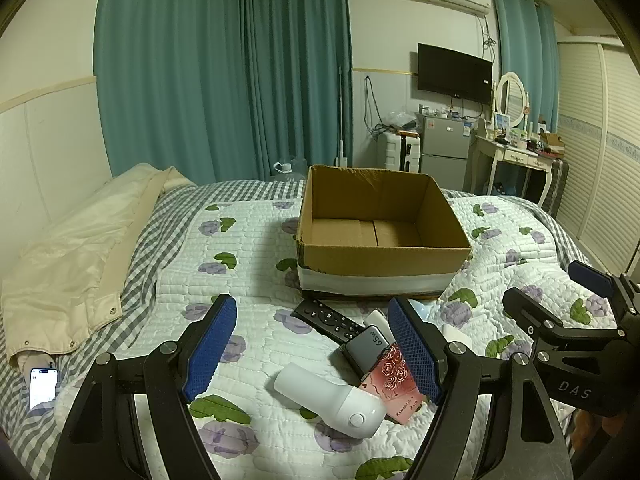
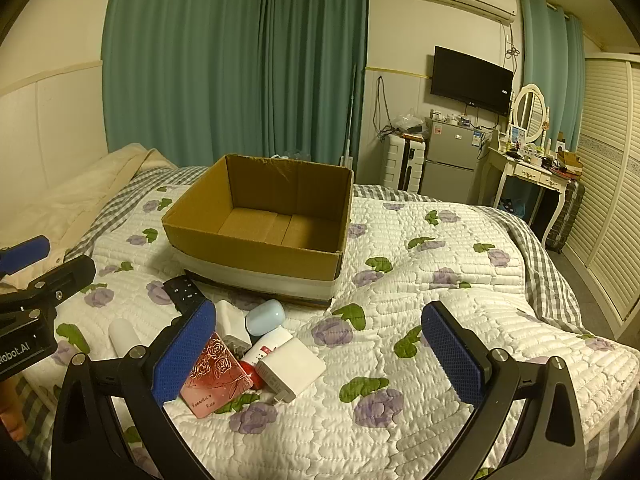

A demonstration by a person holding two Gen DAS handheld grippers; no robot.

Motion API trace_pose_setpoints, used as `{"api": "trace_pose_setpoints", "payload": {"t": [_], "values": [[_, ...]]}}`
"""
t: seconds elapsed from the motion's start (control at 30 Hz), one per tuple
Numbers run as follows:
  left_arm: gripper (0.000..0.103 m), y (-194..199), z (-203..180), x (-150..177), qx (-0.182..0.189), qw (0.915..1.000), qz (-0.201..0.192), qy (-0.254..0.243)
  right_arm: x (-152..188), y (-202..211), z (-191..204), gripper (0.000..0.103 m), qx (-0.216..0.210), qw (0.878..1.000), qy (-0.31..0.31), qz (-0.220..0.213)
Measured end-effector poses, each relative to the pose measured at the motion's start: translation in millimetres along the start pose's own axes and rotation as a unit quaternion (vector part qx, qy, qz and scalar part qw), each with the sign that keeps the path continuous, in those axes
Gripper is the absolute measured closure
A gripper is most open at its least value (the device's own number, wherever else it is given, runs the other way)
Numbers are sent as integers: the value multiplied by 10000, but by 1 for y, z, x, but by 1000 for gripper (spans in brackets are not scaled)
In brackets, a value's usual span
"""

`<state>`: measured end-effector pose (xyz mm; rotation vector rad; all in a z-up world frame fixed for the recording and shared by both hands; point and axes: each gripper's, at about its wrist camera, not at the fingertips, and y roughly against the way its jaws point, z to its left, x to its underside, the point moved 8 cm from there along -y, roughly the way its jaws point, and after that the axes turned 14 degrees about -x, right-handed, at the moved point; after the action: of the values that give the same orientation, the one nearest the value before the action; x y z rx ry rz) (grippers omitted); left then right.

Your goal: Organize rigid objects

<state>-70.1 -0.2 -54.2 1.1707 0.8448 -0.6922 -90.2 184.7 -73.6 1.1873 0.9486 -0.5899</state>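
An open, empty cardboard box (image 1: 384, 268) (image 2: 256, 252) stands on the bed. In front of it lies a pile: a black remote (image 1: 326, 318) (image 2: 182, 290), a white handheld device (image 1: 332, 398) (image 2: 120, 334), a pink rose-print box (image 1: 394, 384) (image 2: 214, 374), a grey 65W charger (image 1: 366, 348), a white charger (image 2: 290, 368) and a light-blue case (image 2: 265, 316). My left gripper (image 1: 312, 350) is open above the pile. My right gripper (image 2: 320, 354) is open, hovering right of the pile. Both are empty.
The bed carries a white floral quilt (image 2: 420, 280) over a checked sheet. A cream jacket (image 1: 76, 248) and a lit phone (image 1: 42, 388) lie at the left. A fridge (image 2: 452, 160), dressing table (image 2: 532, 172) and wardrobe stand beyond the bed.
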Motion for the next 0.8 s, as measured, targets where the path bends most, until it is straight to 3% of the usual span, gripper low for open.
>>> {"api": "trace_pose_setpoints", "payload": {"t": [0.8], "values": [[22, 1, -1, 0, -8, 10000, 24, 1, 4, -1, 0, 0, -11, 10000, 21, 55]]}}
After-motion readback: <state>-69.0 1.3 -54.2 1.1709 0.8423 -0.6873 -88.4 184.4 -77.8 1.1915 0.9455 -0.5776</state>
